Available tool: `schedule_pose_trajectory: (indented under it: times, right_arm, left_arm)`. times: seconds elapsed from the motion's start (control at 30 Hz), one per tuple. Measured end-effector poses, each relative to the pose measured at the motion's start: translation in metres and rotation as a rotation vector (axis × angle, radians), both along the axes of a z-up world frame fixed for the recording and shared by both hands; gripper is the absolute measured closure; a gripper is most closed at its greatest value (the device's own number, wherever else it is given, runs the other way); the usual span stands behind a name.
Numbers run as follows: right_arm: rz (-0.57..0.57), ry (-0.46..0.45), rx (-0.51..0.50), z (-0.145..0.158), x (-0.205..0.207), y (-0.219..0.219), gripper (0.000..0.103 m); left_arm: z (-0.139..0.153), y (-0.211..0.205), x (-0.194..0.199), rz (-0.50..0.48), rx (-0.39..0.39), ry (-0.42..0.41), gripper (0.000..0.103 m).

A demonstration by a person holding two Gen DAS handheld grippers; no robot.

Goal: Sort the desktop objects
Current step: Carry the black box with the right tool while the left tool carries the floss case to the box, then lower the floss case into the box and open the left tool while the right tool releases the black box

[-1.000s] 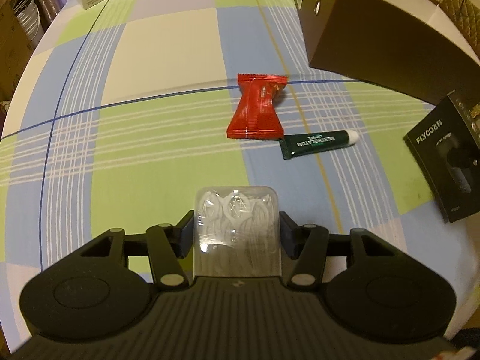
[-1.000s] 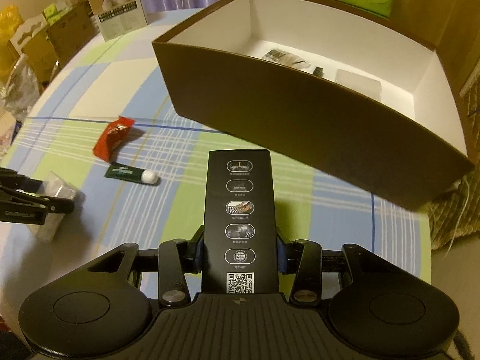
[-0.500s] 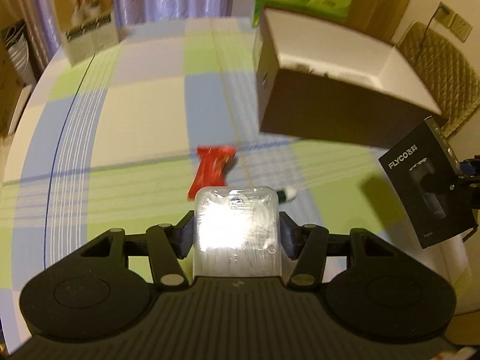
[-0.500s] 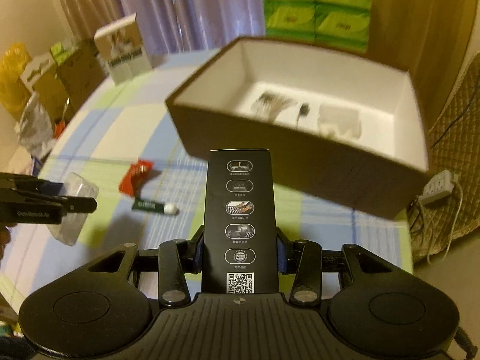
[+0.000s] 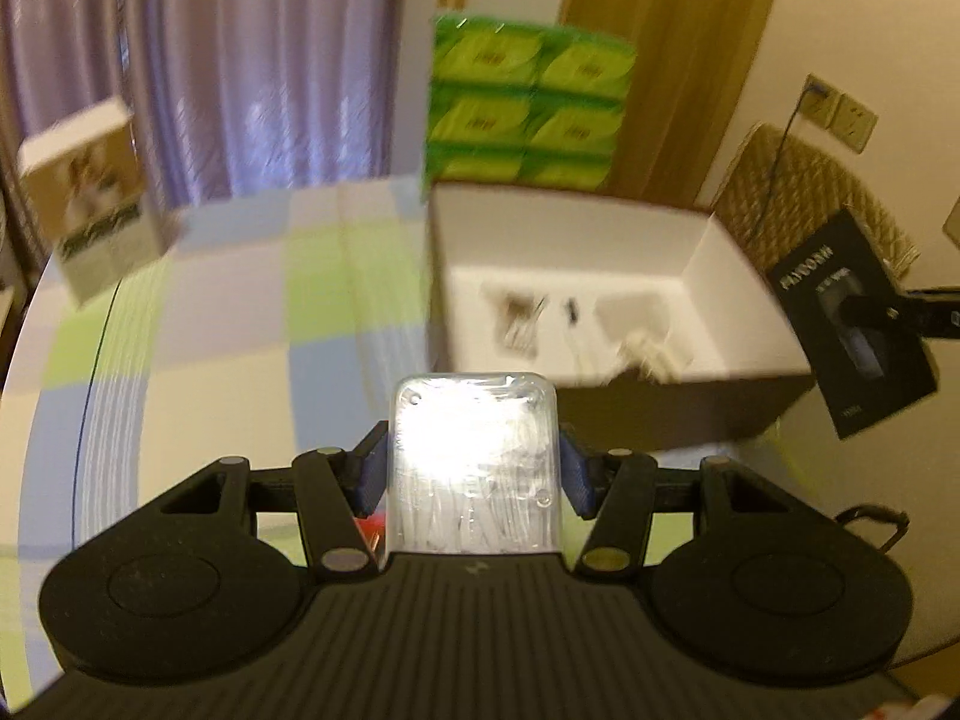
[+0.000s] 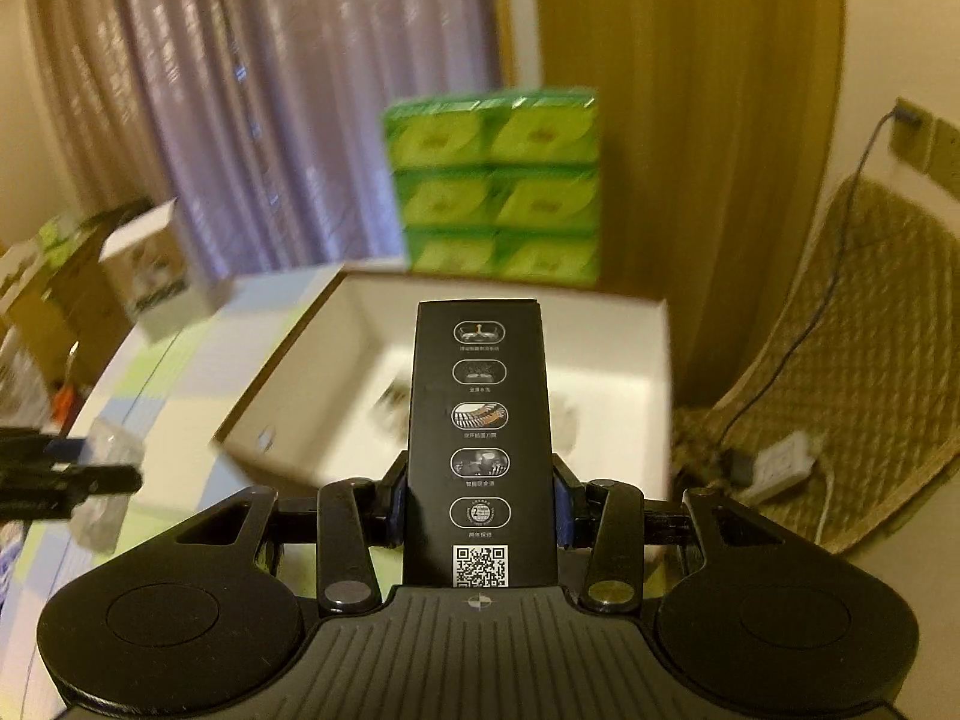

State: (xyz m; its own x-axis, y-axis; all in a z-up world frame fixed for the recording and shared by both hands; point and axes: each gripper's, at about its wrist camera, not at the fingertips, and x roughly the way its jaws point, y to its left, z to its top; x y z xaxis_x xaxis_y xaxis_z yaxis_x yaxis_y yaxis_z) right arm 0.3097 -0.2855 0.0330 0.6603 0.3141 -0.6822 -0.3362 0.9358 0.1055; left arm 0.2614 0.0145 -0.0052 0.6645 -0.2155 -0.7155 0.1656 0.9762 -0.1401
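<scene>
Gripping a clear plastic case (image 5: 474, 468) of small white pieces, the left gripper (image 5: 474, 474) has its blue pads pressed against the case's two sides and holds it in the air above the checked tabletop (image 5: 228, 312), on the near side of the open brown box (image 5: 660, 414). The right gripper (image 6: 477, 510) is closed on a tall black carton (image 6: 478, 438) printed with round icons and a QR code, held upright in front of the same box. Inside the box, on its white floor, lie a few small items, too blurred to name; one may be a dark packet. A stack of green packs (image 6: 498, 186) stands behind the box.
</scene>
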Motion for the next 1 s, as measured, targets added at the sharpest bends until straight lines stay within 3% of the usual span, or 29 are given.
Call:
schedule_pose_trajectory:
  times: [0.13,0.3,0.63,1.0]
  right_arm:
    - [-0.06,-0.006,-0.03,0.0,0.037,-0.005,0.062]
    - [-0.146,0.069,-0.036,-0.023,0.087,-0.005,0.062]
    - [-0.231,0.243,-0.174,-0.086,0.138,0.004,0.062]
    - [-0.246,0.274,-0.257,-0.12,0.149,0.002,0.062]
  left_arm:
    - [0.014,-0.02,0.035,-0.028,-0.005,-0.031,0.051]
    - [0.014,-0.044,0.085,-0.037,-0.013,-0.02,0.051]
    - [-0.041,-0.083,0.163,-0.038,0.057,0.153,0.051]
    - [-0.084,-0.085,0.185,-0.018,0.122,0.243,0.051]
